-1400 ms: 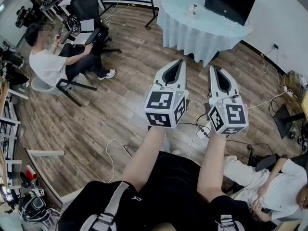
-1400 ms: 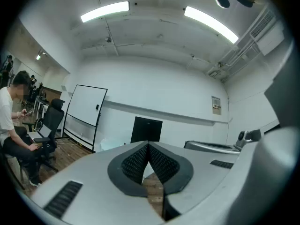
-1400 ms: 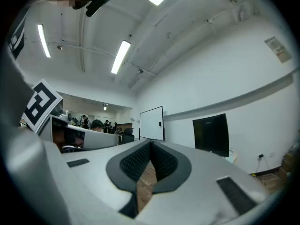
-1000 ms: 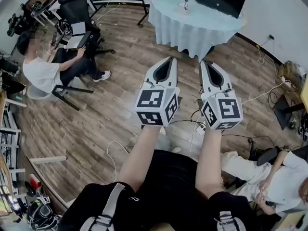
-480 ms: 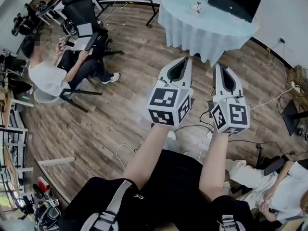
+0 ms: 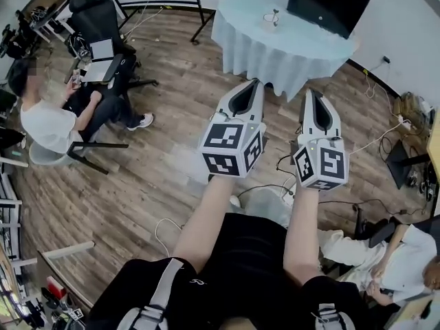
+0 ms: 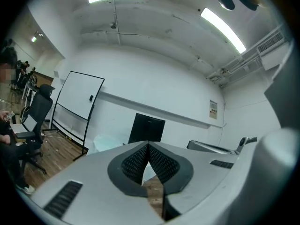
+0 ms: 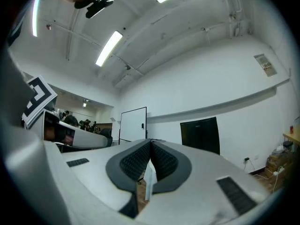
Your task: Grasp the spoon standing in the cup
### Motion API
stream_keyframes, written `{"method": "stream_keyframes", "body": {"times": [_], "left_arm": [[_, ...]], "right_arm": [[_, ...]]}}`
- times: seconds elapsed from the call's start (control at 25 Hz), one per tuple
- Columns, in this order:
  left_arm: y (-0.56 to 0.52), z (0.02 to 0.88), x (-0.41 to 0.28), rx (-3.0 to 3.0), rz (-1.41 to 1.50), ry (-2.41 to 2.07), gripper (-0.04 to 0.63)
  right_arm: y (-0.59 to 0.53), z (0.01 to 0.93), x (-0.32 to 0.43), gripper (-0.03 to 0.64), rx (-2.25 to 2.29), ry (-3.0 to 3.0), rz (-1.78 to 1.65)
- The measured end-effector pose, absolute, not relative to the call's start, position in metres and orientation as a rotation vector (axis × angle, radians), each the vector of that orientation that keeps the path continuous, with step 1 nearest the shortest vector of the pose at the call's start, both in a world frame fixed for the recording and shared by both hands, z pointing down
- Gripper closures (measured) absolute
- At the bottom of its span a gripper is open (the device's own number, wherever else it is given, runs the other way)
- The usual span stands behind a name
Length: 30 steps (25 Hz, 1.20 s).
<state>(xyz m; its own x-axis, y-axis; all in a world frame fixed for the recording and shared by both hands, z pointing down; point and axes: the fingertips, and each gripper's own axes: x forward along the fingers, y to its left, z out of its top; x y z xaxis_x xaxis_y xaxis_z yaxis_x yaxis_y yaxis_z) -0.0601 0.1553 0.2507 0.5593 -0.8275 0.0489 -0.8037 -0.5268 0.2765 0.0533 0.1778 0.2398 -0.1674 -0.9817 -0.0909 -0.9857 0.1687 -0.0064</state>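
Both grippers are held up side by side in front of me, over the wooden floor. The left gripper [image 6: 255, 81] [image 7: 148, 144] has its jaws pressed together with nothing between them. So does the right gripper [image 6: 309, 92] [image 8: 151, 141]. Far ahead stands a round table [image 6: 261, 47] under a pale blue cloth. On it sits a small cup-like thing [image 6: 272, 18] with something thin upright in it, too small to make out. A black monitor [image 6: 330, 2] [image 7: 146, 128] stands on the same table. Both grippers point toward the table and are well short of it.
A person [image 6: 48, 122] sits on a chair at the left, beside a black office chair [image 6: 96, 19]. Another person [image 6: 392, 256] sits at the lower right. Cables [image 6: 285, 177] trail over the floor under the grippers. A whiteboard [image 7: 77, 104] on a stand is left of the table.
The head view has swayed, so the table and the seated person shift in the picture. Both grippers stay shut and side by side.
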Motion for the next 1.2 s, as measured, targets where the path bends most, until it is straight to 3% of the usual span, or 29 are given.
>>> {"method": "stream_keyframes", "body": {"times": [0.48, 1.2], "left_arm": [[0.067, 0.265, -0.073, 2.46, -0.176, -1.387, 0.594], [-0.135, 0.291, 0.006, 2.429, -0.108, -1.375, 0.594]], "right_arm": [[0.096, 0.25, 0.045, 0.612, -1.957, 2.442, 0.082], [-0.112, 0.278, 0.132, 0.612, -1.946, 2.433, -0.049]]}}
